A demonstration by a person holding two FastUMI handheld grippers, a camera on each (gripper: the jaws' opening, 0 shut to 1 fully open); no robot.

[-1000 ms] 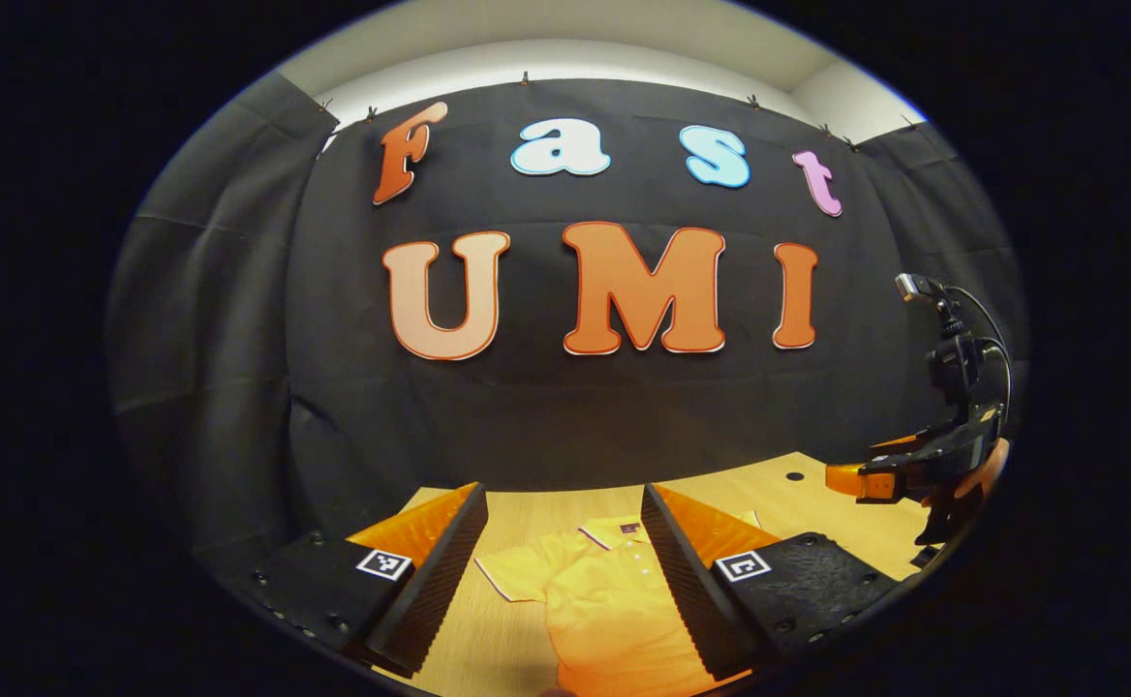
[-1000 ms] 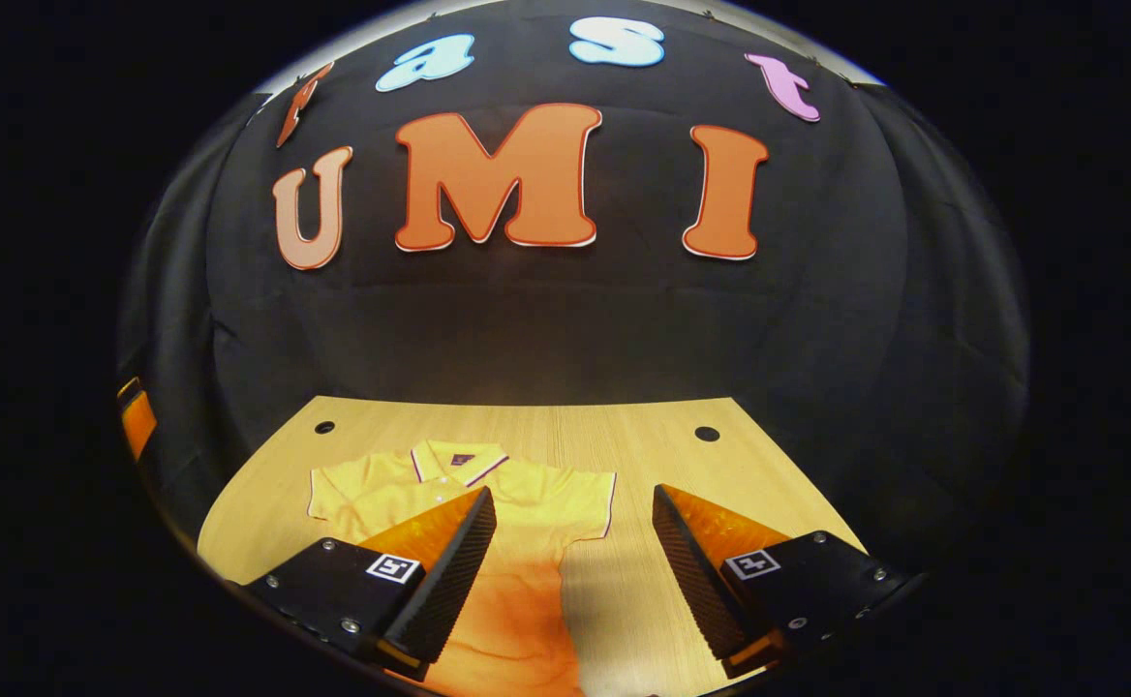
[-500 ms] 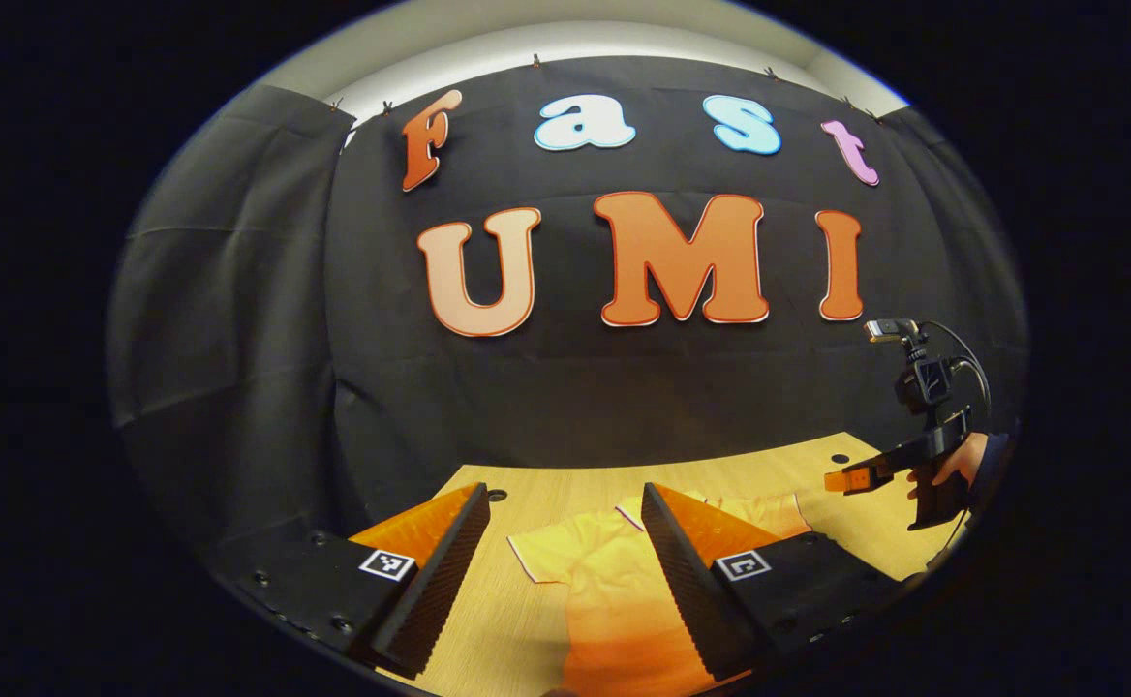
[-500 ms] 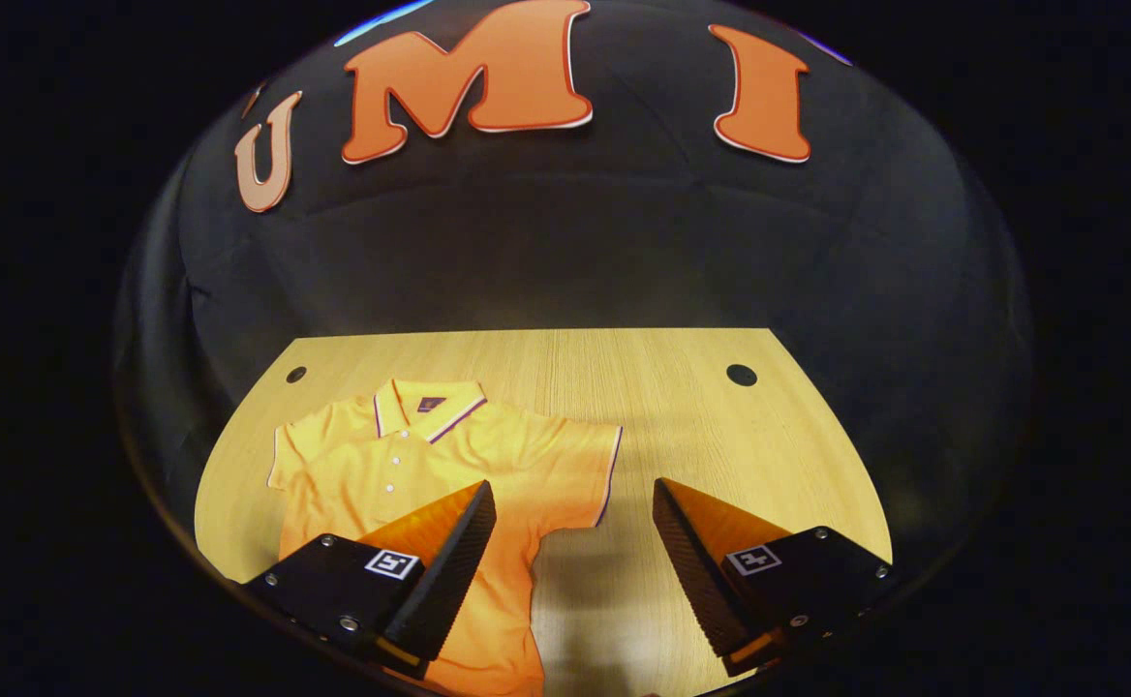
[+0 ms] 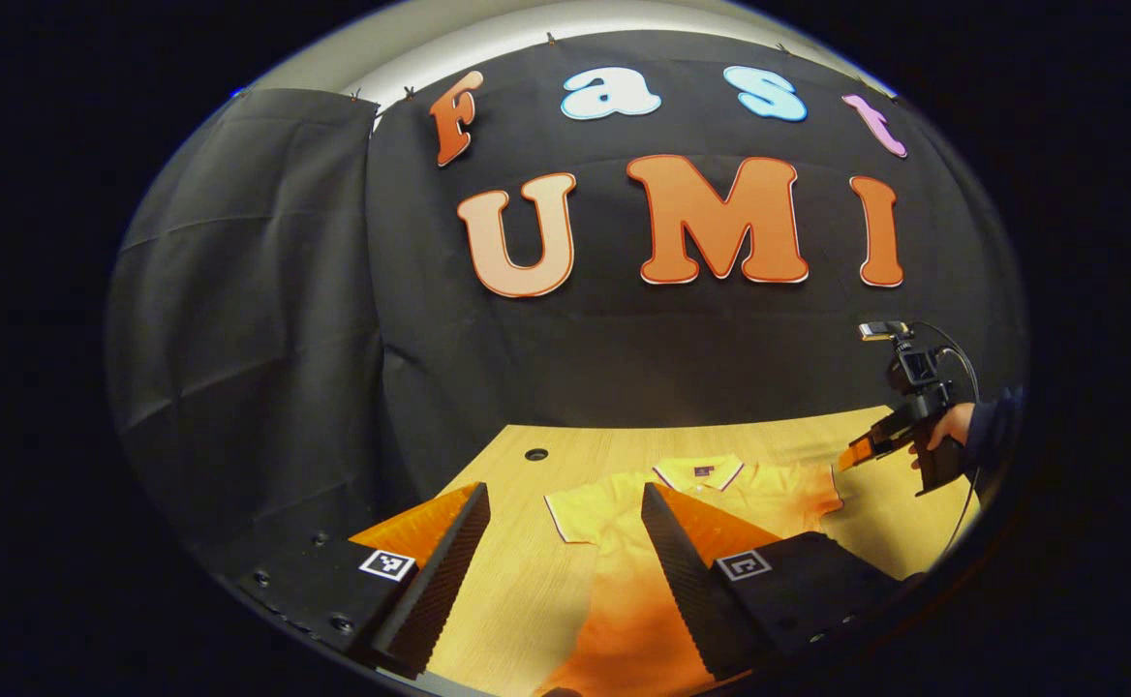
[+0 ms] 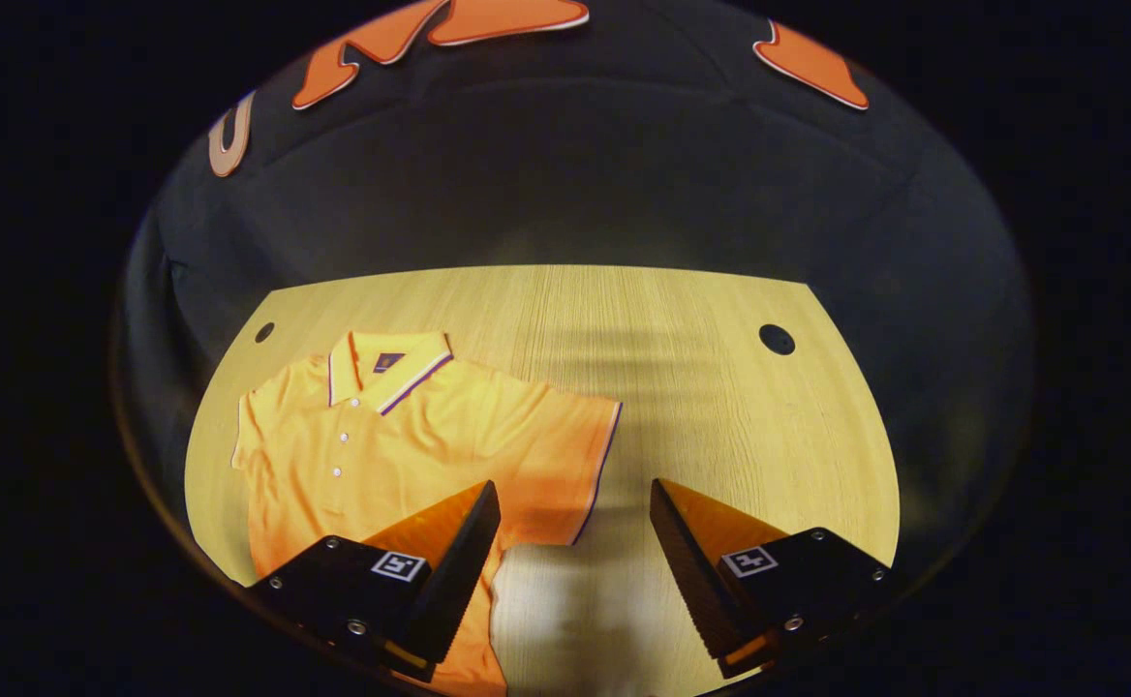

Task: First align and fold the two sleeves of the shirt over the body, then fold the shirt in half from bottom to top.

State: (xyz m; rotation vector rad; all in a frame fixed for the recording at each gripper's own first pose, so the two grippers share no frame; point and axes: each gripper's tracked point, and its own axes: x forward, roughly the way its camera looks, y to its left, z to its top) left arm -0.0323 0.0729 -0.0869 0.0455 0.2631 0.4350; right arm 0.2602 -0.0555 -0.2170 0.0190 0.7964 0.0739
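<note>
While both sleeves lie unfolded, the right gripper [image 6: 575, 552] and left gripper [image 5: 565, 561] hover agape above the orange short-sleeved polo shirt [image 6: 382, 445] on the pale wooden table [image 6: 701, 387]; next, pinch the sleeve hem just ahead.

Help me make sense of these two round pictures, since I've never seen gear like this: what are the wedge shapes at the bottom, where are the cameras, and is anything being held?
A person holds a hand tool in each hand; each tool has two fingers and a fisheye camera looking forward along them. The wedges at the bottom of each picture are that tool's own fingers.

In the left gripper view you see the left gripper, fingers apart with nothing between them. Farther off at the right is the other tool, held by a hand.

In the right gripper view, the right gripper is also open and empty, hovering near the shirt's sleeve.

A yellow-orange polo shirt lies flat, front up, on a wooden table, with both sleeves spread out. Nothing is folded yet.
</note>
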